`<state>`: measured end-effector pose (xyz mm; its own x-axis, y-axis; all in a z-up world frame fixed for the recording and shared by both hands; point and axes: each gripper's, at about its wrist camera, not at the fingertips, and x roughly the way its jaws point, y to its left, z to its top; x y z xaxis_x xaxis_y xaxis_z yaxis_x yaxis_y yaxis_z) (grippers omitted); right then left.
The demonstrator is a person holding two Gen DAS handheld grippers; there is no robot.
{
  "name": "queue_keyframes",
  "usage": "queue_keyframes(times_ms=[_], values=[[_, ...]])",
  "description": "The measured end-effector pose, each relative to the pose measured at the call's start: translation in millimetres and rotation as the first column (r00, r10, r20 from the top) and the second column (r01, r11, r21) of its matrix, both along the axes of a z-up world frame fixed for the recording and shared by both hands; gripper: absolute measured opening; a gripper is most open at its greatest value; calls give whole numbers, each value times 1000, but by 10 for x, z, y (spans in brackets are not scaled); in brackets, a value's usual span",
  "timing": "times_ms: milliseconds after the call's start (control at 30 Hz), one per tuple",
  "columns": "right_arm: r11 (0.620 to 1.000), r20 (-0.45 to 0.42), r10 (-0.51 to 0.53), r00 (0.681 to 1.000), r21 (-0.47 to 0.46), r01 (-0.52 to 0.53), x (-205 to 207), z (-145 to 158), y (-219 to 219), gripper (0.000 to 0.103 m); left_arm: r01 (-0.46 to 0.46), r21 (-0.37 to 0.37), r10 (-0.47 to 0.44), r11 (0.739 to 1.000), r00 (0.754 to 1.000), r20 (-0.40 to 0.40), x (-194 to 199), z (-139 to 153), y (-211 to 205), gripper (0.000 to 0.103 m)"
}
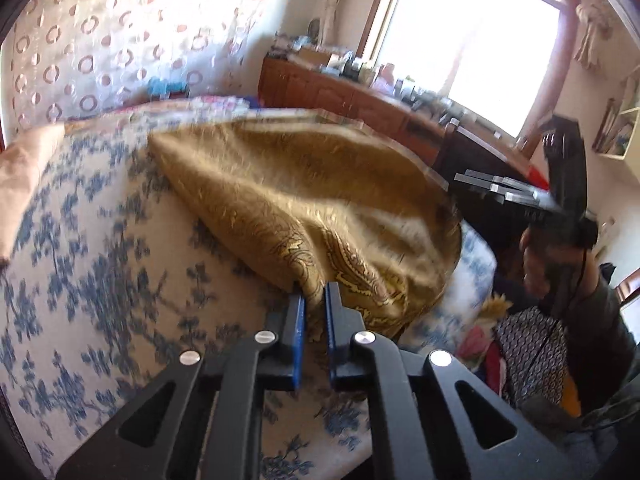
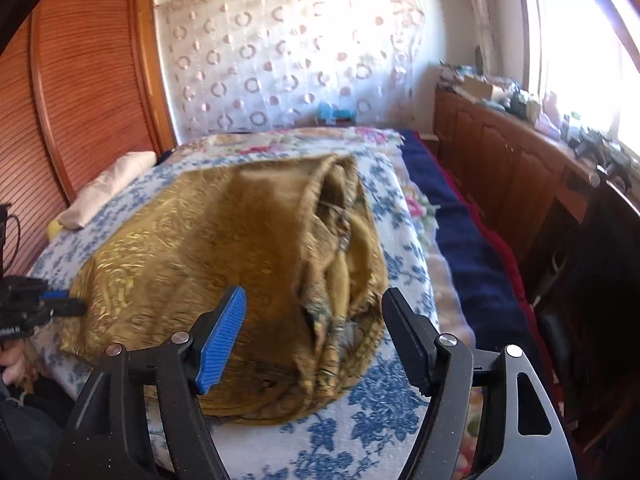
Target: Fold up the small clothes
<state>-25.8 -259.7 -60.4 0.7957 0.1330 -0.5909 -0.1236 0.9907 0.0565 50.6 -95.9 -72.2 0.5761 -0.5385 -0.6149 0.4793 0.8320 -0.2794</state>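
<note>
Left hand-held gripper (image 1: 314, 300) tilted down, pinching garment (image 1: 304, 200)

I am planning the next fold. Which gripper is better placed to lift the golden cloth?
Probably left: the left gripper is shut on the golden cloth edge; the right gripper is open above it.

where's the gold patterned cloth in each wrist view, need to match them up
Left wrist view: the gold cloth fills the centre, its near corner pinched in the left gripper at bottom centre.
Right wrist view: the gold cloth lies centre-left on the bed, behind the open right gripper, which holds nothing.
Shared landmark: the white curtain with pink rings, upper left in the left view, top centre in the right.
</note>
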Motion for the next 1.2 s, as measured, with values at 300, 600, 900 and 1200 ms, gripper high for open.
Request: queue_keyframes(times_ms=[300, 600, 900, 1200], values=[[980, -30, 200, 979, 24, -199, -107, 1, 450, 81, 26, -30, -23, 999, 996, 81, 300, 463, -214, 4], [949, -46, 315, 948, -4, -316, -197, -109, 733, 82, 15, -22, -13, 1000, 994, 108, 555, 623, -349, 4], [959, -107, 276, 955, -28, -280, -112, -375, 654, 82, -7, -21, 10, 1000, 994, 105, 584, 596, -327, 4], [957, -136, 254, 958, -109, -269, -84, -536, 620, 82, -19, -16, 21, 1000, 994, 109, 558, 605, -314, 4]])
